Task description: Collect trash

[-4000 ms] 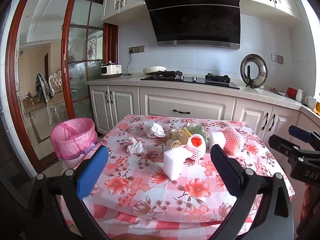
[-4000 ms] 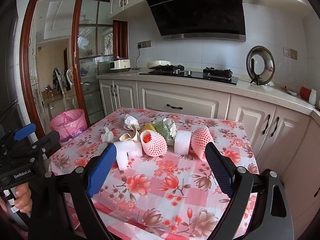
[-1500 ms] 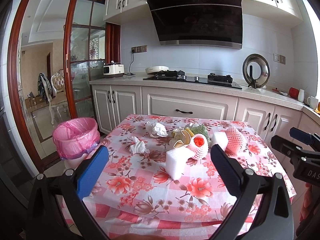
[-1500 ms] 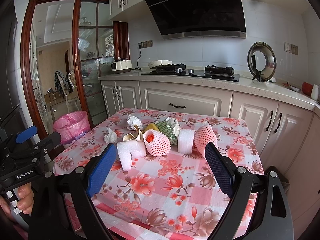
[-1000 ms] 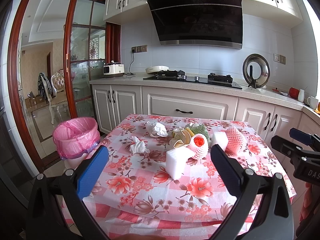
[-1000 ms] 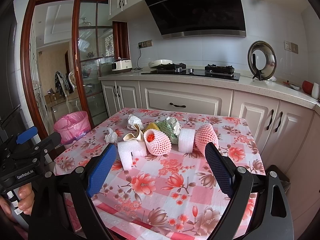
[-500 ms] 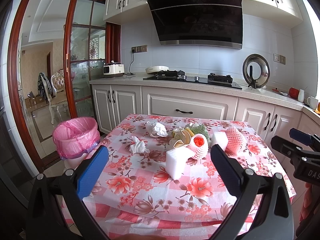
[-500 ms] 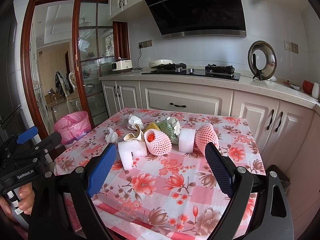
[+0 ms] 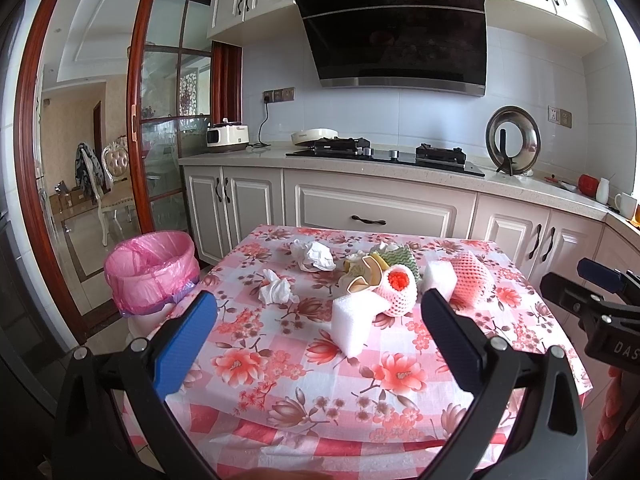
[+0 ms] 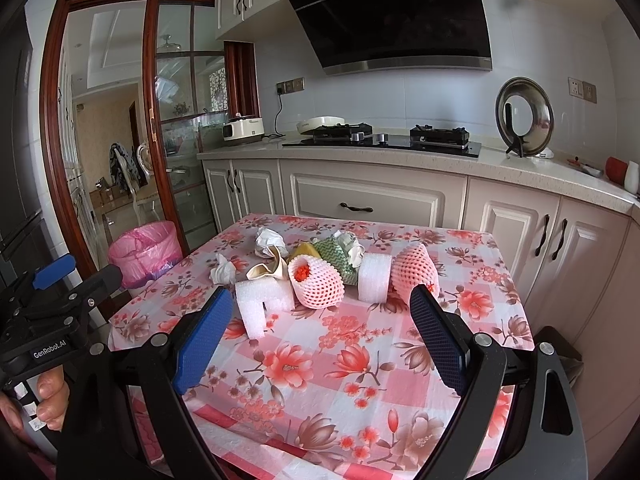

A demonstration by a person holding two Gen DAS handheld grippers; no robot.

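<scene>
Both grippers' jaws gape empty; mesh foam sleeves point(image 9: 396, 290), crumpled tissues point(image 9: 276, 287) on tablecloth point(image 9: 280, 360).

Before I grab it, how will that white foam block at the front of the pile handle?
The white foam block looks like airy packing foam, so probably very light and squashy. Its notched shape stands on narrow legs, so a nudge may tip it.

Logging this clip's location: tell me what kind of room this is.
A home kitchen, most likely: a black range hood hangs over a gas hob on a counter with white cabinets. A table with a floral cloth holds trash, beside a pink-lined bin.
</scene>
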